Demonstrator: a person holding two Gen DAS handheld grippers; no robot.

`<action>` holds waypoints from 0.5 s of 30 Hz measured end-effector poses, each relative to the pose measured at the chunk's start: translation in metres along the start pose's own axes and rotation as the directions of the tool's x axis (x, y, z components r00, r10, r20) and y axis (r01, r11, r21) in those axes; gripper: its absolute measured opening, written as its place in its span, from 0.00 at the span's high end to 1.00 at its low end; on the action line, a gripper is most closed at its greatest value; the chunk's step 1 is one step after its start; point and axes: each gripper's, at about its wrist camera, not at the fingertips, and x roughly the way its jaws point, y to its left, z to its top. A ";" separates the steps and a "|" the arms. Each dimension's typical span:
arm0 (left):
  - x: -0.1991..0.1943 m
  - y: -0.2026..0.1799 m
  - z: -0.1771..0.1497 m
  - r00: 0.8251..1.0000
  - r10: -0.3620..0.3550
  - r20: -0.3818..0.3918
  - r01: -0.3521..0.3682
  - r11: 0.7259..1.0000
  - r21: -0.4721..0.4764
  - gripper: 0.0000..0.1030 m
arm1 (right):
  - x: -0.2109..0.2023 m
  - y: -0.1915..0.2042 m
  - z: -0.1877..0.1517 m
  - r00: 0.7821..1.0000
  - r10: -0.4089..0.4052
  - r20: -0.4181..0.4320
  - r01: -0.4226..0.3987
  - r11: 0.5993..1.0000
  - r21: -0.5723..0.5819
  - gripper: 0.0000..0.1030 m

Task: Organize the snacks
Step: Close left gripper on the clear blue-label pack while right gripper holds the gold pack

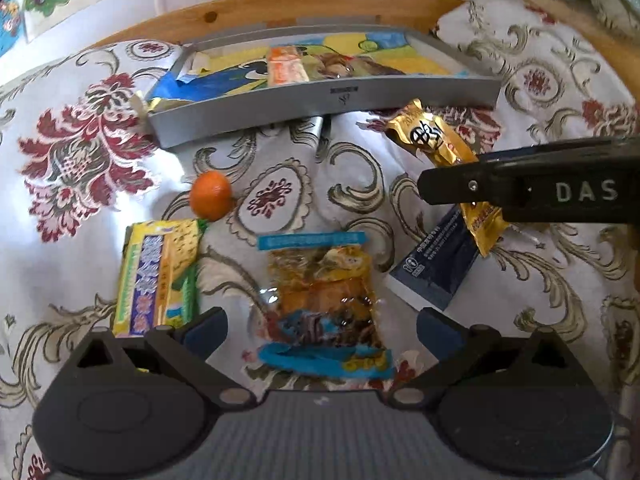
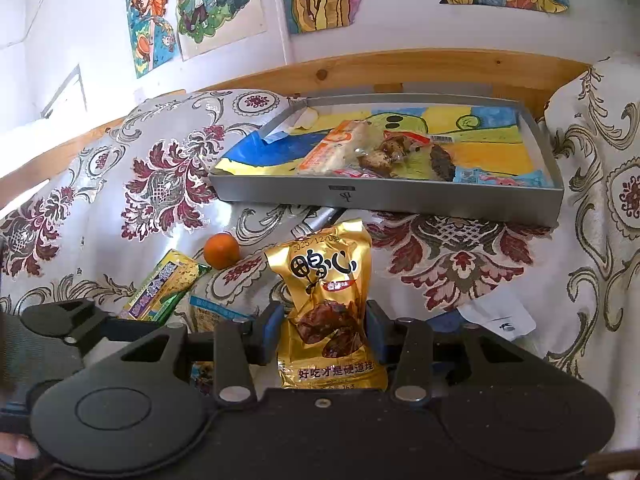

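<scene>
Snacks lie scattered on a surface [image 2: 460,248] draped in white cloth with maroon and olive damask figures. Right tool [image 2: 322,330], lower centre of the right-wrist frame: blue pads clamped on either side of a gold snack pouch [image 2: 326,300], which stands upright between them. Left tool [image 1: 322,330], bottom of the left-wrist frame: fingers wide apart, gripping nothing, with a clear packet with blue ends [image 1: 324,304] lying on the cloth between them. Left of it lie a yellow-green bar wrapper [image 1: 160,276] and, above that, a mandarin [image 1: 211,195]; at right, a dark blue booklet [image 1: 434,264] lies under the gold pouch. Upper centre of both frames: a shallow grey tray [image 2: 400,200], lined with a child's crayon drawing, already holding an orange-and-white packet [image 2: 336,148] and a clear packet of brown pieces [image 2: 384,154]. A pine board edge [image 2: 400,68] runs behind the tray. Coloured drawings [image 2: 192,4] are fixed to the white wall above.
</scene>
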 end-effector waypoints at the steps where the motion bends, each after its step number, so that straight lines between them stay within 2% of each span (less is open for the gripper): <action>1: 0.004 -0.004 0.002 1.000 0.021 -0.012 -0.021 1.000 0.011 0.01 | 0.000 -0.001 0.000 1.000 0.000 0.000 0.000 1.000 -0.001 0.56; 4: 0.013 -0.011 0.006 0.997 0.068 -0.045 -0.067 0.997 0.033 0.01 | -0.001 -0.001 0.000 1.000 0.001 -0.002 -0.001 1.000 0.010 0.56; 10: 0.019 -0.010 0.008 0.996 0.069 -0.061 -0.069 0.998 0.004 0.03 | -0.001 -0.006 0.000 1.000 -0.004 -0.005 0.004 1.000 0.020 0.56; 15: 0.017 -0.008 0.008 0.996 0.073 -0.056 -0.074 0.997 -0.016 0.15 | 0.000 -0.006 0.000 1.000 -0.003 -0.006 0.003 1.000 0.018 0.56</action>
